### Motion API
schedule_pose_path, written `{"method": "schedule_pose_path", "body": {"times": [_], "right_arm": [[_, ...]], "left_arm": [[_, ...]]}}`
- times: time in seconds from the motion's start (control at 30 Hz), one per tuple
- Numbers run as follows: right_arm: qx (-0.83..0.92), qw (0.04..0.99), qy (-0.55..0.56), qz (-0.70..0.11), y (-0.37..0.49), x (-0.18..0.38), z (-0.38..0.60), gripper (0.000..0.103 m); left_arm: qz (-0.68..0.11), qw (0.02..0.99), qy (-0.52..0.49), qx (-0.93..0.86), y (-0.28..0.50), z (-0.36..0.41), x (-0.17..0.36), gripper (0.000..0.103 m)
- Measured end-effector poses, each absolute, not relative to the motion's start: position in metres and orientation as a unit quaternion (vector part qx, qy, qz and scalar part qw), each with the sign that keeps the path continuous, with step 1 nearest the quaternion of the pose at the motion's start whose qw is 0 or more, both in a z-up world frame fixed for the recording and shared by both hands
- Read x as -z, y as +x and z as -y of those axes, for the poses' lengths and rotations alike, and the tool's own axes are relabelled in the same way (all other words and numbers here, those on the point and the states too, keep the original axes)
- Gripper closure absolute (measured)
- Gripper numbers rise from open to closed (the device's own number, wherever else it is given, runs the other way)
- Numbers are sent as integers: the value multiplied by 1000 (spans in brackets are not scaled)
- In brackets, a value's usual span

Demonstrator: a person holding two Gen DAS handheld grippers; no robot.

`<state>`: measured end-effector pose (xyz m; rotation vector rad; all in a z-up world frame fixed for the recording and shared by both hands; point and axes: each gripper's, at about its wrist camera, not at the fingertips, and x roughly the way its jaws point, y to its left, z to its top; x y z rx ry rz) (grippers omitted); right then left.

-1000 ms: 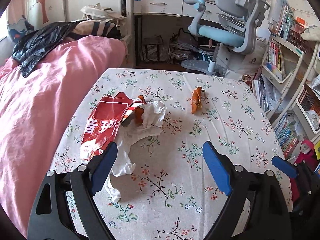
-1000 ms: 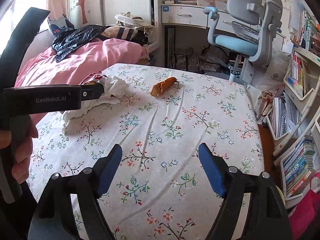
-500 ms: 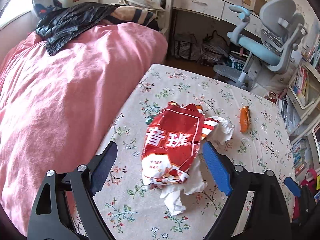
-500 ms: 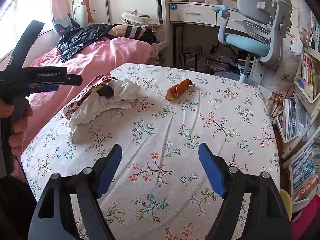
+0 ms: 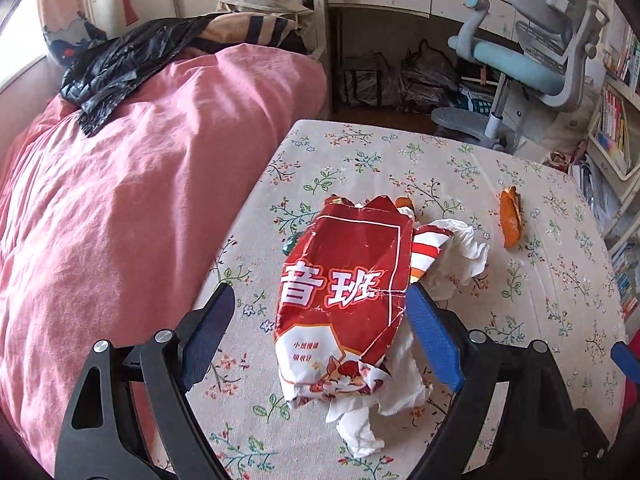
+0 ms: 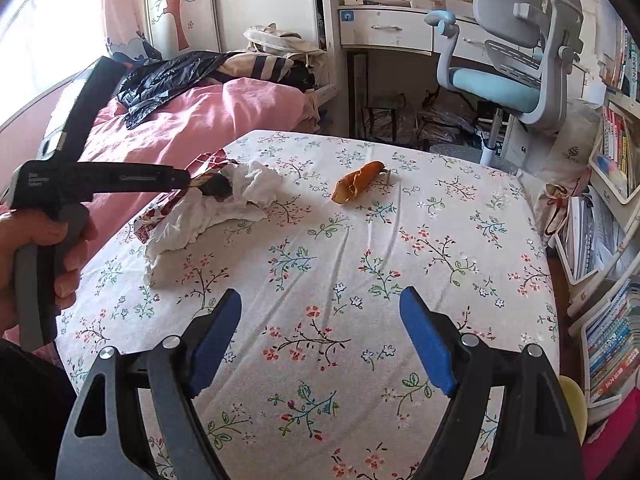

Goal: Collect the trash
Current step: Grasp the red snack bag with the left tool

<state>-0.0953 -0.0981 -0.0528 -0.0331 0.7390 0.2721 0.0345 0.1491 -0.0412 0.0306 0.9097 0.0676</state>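
Floral tablecloth beside pink bed; red wrapper, tissue; both tools spread wide, empty.

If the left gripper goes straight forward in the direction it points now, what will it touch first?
Most likely the red snack bag, which lies between the open fingers of the left gripper, on top of the crumpled white tissue. Depth is unclear, so the gap cannot be judged.

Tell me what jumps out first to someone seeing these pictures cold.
The red snack bag with big white characters lies crumpled on white tissue near the floral table's left edge, framed by the open left gripper. Farther right an orange peel lies alone, and the pink quilt fills the left side.
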Motion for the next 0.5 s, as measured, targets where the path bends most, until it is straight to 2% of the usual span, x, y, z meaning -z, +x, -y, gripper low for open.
{"method": "schedule_pose_path", "body": {"times": [0.2, 0.37, 0.43, 0.5], "right_arm": [[-134, 922, -14, -363, -93, 55, 97, 25], [-141, 920, -18, -365, -92, 58, 92, 25], [-142, 919, -19, -366, -91, 58, 90, 25], [-145, 919, -18, -366, -91, 58, 88, 25]], "left_arm": [[-455, 887, 78, -31, 52, -134, 57, 19], [-465, 884, 21, -30, 56, -153, 55, 19], [-475, 879, -35, -24, 58, -168, 56, 28], [-481, 872, -89, -16, 57, -184, 57, 51]]}}
